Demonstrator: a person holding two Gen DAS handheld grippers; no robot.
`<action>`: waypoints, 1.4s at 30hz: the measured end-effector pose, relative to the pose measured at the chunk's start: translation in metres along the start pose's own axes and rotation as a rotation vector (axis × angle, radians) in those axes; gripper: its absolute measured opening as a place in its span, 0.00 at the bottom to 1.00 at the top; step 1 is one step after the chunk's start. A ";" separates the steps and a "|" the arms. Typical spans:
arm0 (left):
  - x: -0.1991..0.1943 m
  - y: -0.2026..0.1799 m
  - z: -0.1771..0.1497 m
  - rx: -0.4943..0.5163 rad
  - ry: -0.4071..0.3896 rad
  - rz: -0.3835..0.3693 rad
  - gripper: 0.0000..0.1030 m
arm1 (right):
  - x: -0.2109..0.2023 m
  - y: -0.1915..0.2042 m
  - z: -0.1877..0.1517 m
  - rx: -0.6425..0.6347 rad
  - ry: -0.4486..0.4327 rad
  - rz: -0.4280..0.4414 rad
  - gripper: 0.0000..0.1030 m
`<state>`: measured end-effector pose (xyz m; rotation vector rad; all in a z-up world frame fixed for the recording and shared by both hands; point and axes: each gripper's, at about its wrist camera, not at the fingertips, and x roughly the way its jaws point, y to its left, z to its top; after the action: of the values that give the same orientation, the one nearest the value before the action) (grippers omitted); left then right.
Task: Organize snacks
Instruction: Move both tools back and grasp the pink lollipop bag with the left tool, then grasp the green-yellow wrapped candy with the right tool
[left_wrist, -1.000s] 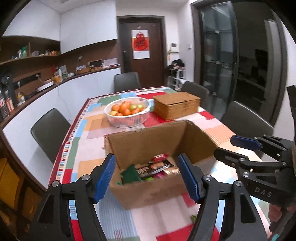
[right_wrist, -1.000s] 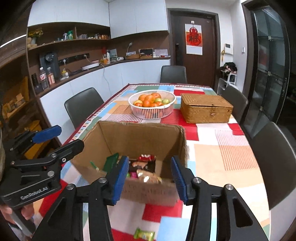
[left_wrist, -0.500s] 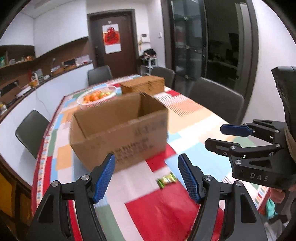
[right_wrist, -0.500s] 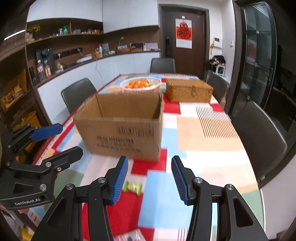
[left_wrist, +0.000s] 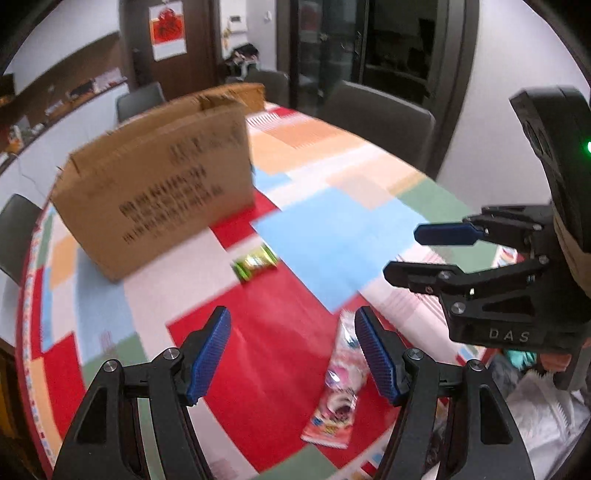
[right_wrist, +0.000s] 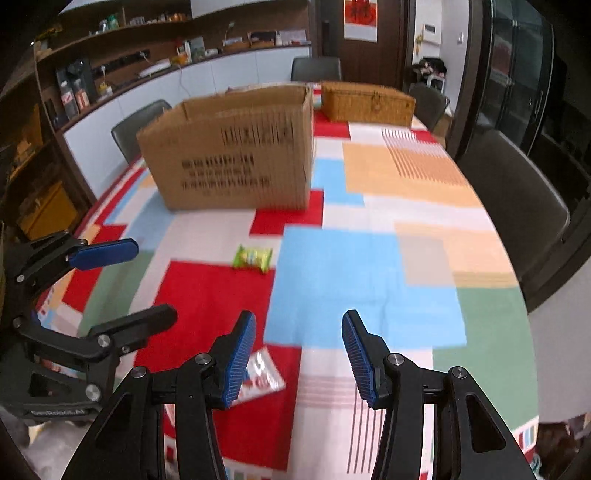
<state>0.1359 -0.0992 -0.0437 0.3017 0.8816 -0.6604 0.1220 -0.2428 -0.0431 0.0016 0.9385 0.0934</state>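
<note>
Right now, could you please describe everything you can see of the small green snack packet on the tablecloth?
The green snack packet is a small, shiny pillow-style wrapper, bright green with yellowish print too blurred to read. It looks sealed and lies flat on a white patch of the tablecloth, beside the red and blue patches, in front of the cardboard box and apart from it. Nothing touches it; both grippers are short of it.
</note>
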 end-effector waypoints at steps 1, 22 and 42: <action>0.004 -0.004 -0.005 0.005 0.020 -0.013 0.67 | 0.001 0.000 -0.004 0.001 0.012 0.002 0.48; 0.066 -0.032 -0.038 0.090 0.288 -0.118 0.45 | 0.033 -0.007 -0.054 0.019 0.196 -0.005 0.48; 0.040 0.000 -0.035 -0.104 0.162 -0.053 0.22 | 0.052 0.001 -0.039 0.005 0.219 0.058 0.48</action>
<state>0.1325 -0.0974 -0.0967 0.2417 1.0785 -0.6435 0.1209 -0.2395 -0.1075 0.0232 1.1580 0.1468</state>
